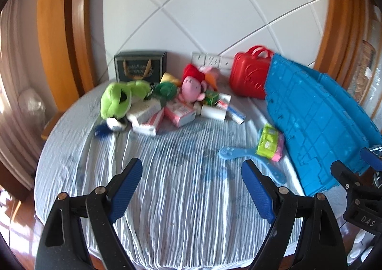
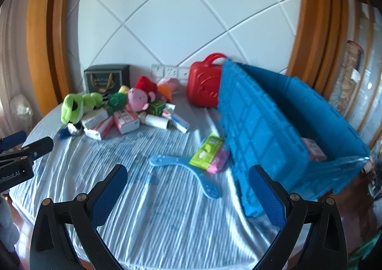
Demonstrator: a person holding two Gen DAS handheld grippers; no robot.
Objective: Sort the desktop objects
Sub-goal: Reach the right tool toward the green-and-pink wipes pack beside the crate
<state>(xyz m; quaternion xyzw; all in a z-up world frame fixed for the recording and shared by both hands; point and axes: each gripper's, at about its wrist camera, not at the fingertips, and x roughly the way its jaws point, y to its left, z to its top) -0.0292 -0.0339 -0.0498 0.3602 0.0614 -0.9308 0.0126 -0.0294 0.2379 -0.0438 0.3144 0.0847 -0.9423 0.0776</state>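
Note:
A heap of toys and boxes lies at the far side of the round table: a green plush, a pink plush, and several small cartons. Nearer, a green wipes pack and a blue boomerang lie beside the blue crate. My left gripper hovers open over bare cloth. My right gripper is open wide above the cloth, near the boomerang. Neither holds anything.
A red toy case and a dark gift box stand against the white tiled wall. A striped light-blue cloth covers the table. A pink box lies inside the crate.

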